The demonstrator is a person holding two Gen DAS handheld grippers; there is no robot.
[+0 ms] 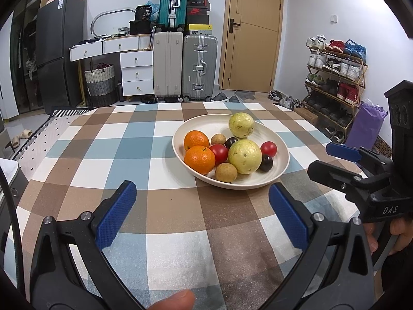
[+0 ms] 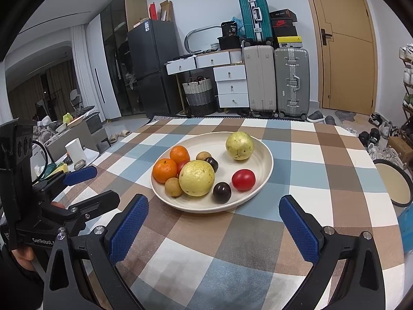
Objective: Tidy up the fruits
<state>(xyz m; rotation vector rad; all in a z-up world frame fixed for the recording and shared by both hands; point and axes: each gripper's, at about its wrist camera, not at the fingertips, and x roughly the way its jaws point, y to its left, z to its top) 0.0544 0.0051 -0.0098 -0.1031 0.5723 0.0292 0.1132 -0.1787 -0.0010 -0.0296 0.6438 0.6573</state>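
Observation:
A cream plate point(image 1: 280, 166) point(image 2: 260, 188) of fruit stands on the checked tablecloth. It holds two oranges point(image 1: 199, 159) point(image 2: 164, 170), two pale green guavas point(image 1: 244, 156) point(image 2: 197, 177), two red tomatoes point(image 1: 268, 148) point(image 2: 243, 179), dark plums point(image 1: 266, 162) point(image 2: 222, 192) and small brown fruits point(image 1: 226, 172) point(image 2: 173, 186). My left gripper point(image 1: 202, 211) hovers open just before the plate's near rim, with nothing between its pads. My right gripper point(image 2: 214, 226) is likewise open and empty, short of the plate. Each gripper shows in the other's view, the right one point(image 1: 333, 161) and the left one point(image 2: 99, 184).
A round tan-topped object with a dark rim point(image 2: 392, 183) sits at the table's right edge. Beyond the table stand suitcases point(image 1: 184, 66), white drawers point(image 1: 136, 72), a shoe rack point(image 1: 335, 77), a dark fridge point(image 1: 58, 51) and a door point(image 1: 251, 33).

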